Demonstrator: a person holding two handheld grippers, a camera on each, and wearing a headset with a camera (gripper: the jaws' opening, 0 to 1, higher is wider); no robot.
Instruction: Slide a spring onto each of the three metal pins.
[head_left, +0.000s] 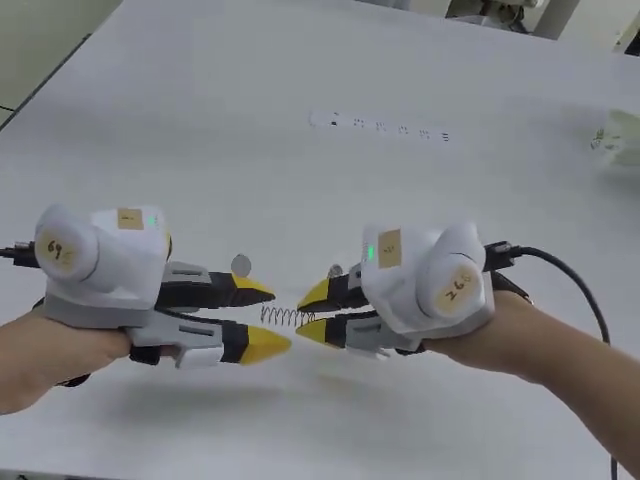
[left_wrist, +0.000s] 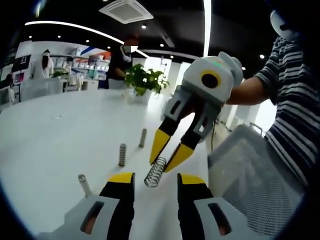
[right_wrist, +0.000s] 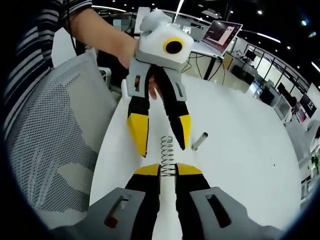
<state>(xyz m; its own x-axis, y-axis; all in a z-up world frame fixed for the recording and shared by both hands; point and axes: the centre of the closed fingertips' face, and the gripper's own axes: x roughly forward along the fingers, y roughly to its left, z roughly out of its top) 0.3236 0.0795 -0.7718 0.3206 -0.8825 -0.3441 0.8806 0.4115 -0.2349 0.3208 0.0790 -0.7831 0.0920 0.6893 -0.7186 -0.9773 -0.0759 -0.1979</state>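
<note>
1. We are working at a white counter (head_left: 300, 80) in an open office with ceiling lights, a potted plant (left_wrist: 145, 80) and a mesh chair (right_wrist: 55, 140) behind.
2. The spring (head_left: 287, 317) hangs in the air between the two grippers, clear of the counter.
3. The right gripper (head_left: 312, 312) is clamped on one end of the spring. In its own view the coil rises straight out from between its closed jaws.
4. The left gripper (head_left: 265, 317) faces it with its jaws spread wide, one on either side of the spring's free end, holding nothing.
5. Beyond the spring in the left gripper view stand a pin (left_wrist: 83, 184), a second pin (left_wrist: 121, 155) and a third pin (left_wrist: 142, 137). The second looks ribbed, as if already carrying a coil, but we cannot be sure.
6. We judge the spring to be very light, thin-wired and soft. It will bend sideways or flick away if it is squeezed hard or pushed off-axis.
7. We would grip it lightly across the coils near one end, leaving the open mouth free to go over a pin.
8. We judge the pins to be stiff and smooth, so a spring should slide down once it is lined up.
9. For writing, the left gripper's round cap carries a handwritten mark like "69", and the right gripper's cap something like "26". We cannot read either for certain.
10. Far behind the spring lies a power strip (head_left: 380, 125), with no legible print.
</note>
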